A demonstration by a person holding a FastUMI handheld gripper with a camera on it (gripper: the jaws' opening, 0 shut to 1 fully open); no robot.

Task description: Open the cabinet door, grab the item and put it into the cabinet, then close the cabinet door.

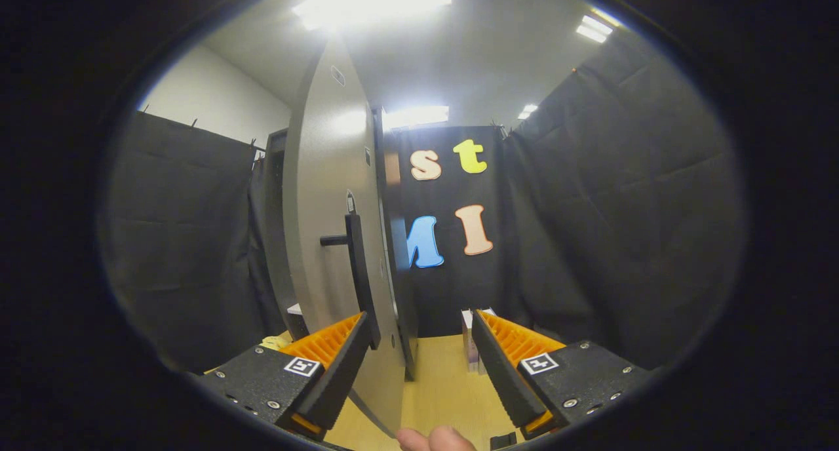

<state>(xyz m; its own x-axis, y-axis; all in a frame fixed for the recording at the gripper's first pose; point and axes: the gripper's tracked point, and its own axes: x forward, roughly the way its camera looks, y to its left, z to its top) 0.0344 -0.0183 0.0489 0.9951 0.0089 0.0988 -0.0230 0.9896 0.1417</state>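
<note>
The grey cabinet door (pixel 331 208) stands swung out toward me, seen nearly edge-on, with its black vertical handle (pixel 359 267) just beyond my left finger. My gripper (pixel 419 326) is open; the door's free edge lies in the gap between the fingers, closer to the left one, and neither finger presses on it. A small white box (pixel 469 343), the item, stands upright on the wooden table just ahead of the right finger. The cabinet body (pixel 275 195) shows as a dark frame behind the door; its inside is hidden.
The light wooden tabletop (pixel 439 385) runs forward between the fingers. Something yellow (pixel 275 341) lies low beside the cabinet, left of the left finger. Black cloth walls close the booth on the left, right and back. A person's fingertips (pixel 436 440) show beneath the gripper.
</note>
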